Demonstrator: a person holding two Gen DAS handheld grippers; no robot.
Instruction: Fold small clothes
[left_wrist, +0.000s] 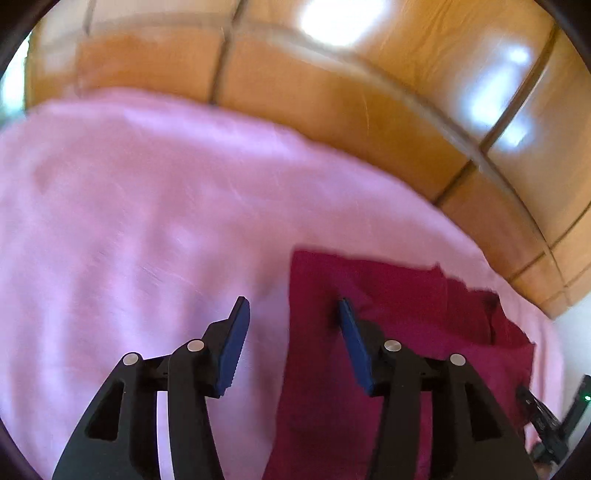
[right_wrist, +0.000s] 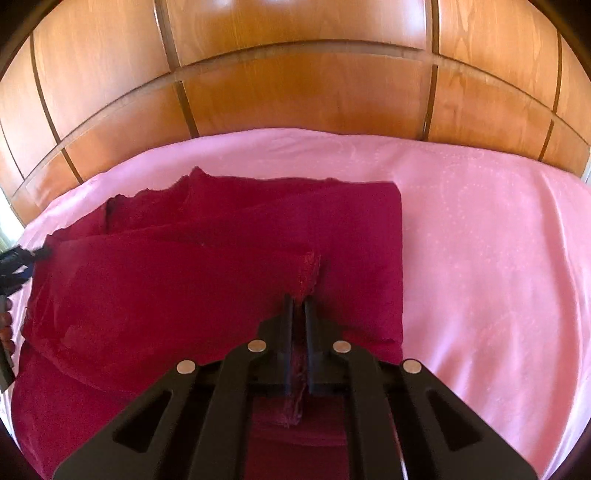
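Fabric sits pinched in my closed right claw (right_wrist: 299, 301), a ruffled edge of the soft, limp crimson garment (right_wrist: 207, 258). My left claw (left_wrist: 291, 314) gapes empty at its side edge. It lies on the pink bedsheet (right_wrist: 480, 221), wooden headboard (right_wrist: 295, 92) beyond.

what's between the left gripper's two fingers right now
Nothing is gripped. In the left wrist view the left gripper is open, and the gap shows pink sheet and the edge of the red cloth.
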